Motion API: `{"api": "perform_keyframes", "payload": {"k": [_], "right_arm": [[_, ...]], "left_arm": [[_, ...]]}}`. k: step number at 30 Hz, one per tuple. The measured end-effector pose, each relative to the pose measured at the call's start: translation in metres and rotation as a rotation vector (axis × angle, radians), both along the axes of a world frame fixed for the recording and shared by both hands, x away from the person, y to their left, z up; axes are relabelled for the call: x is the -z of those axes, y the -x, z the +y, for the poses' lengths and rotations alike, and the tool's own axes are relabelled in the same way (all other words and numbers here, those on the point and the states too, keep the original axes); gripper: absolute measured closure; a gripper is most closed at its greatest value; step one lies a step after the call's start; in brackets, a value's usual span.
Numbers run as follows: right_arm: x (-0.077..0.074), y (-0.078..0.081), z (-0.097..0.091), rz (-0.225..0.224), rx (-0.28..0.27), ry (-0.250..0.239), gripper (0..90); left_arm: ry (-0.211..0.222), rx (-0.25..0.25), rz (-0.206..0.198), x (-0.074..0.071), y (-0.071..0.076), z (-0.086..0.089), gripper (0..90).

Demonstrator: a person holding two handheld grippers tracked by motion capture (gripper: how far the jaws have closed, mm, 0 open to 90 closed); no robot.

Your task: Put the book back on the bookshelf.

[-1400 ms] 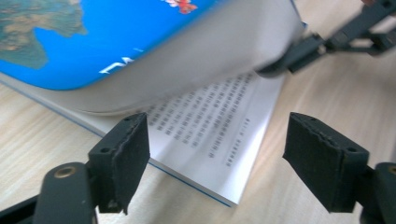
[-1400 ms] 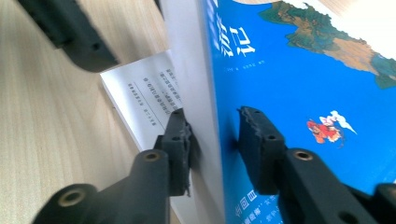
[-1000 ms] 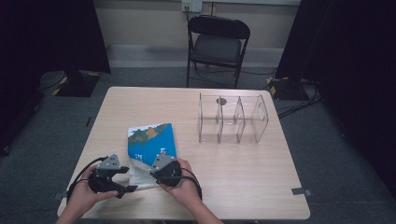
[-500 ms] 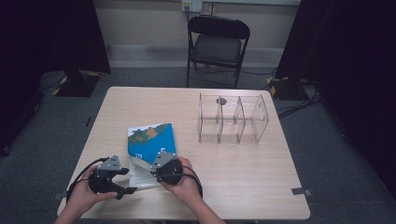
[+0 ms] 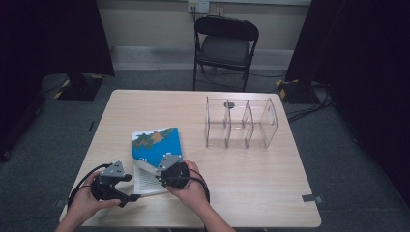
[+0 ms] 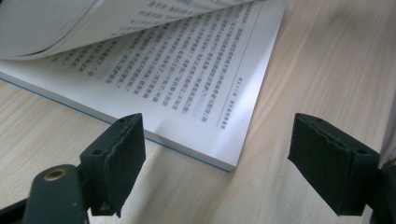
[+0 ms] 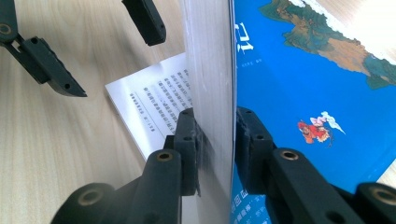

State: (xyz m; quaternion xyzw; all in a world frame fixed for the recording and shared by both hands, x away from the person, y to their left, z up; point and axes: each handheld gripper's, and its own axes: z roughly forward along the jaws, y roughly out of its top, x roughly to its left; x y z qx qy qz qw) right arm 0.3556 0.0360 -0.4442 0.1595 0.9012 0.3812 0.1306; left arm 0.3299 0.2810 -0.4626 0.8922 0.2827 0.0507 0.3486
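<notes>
A light wooden table with rounded corners stands on grey carpet. A book with a blue cover lies on its near left part, open at its near end so that a printed page rests flat on the wood while the upper pages and cover are lifted. A clear plastic rack with three upright compartments stands on the far right part, well apart from the book. A small dark round spot sits just behind the rack.

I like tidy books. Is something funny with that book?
Yes. The book lies partly open: the right gripper pinches its cover and a wad of pages, lifting them off the printed page below.
</notes>
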Motion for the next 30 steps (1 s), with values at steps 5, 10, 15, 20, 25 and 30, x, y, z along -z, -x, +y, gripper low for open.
{"api": "perform_keyframes", "payload": {"k": [5, 10, 15, 20, 25, 30], "right_arm": [[0.0, -0.002, 0.001, 0.017, -0.013, -0.001, 72.5], [-0.001, -0.004, 0.001, 0.03, -0.016, 0.002, 72.6], [-0.006, -0.006, 0.0, 0.043, -0.006, -0.001, 73.0], [-0.015, -0.008, 0.001, 0.045, 0.003, -0.002, 74.0], [-0.024, -0.011, 0.0, 0.051, 0.009, 0.006, 74.7], [-0.032, -0.014, -0.001, 0.07, 0.024, 0.017, 75.2]], "left_arm": [[-0.005, 0.0, 0.005, 0.001, 0.0, 0.0, 18.5], [-0.013, 0.001, 0.008, 0.001, -0.001, 0.002, 18.4], [-0.014, 0.005, 0.008, 0.001, -0.001, 0.003, 18.1], [-0.016, 0.019, 0.014, 0.0, 0.0, 0.002, 18.1], [-0.027, 0.037, 0.019, 0.003, 0.001, 0.003, 17.8], [-0.035, 0.047, 0.036, 0.008, 0.001, 0.004, 17.9]]}}
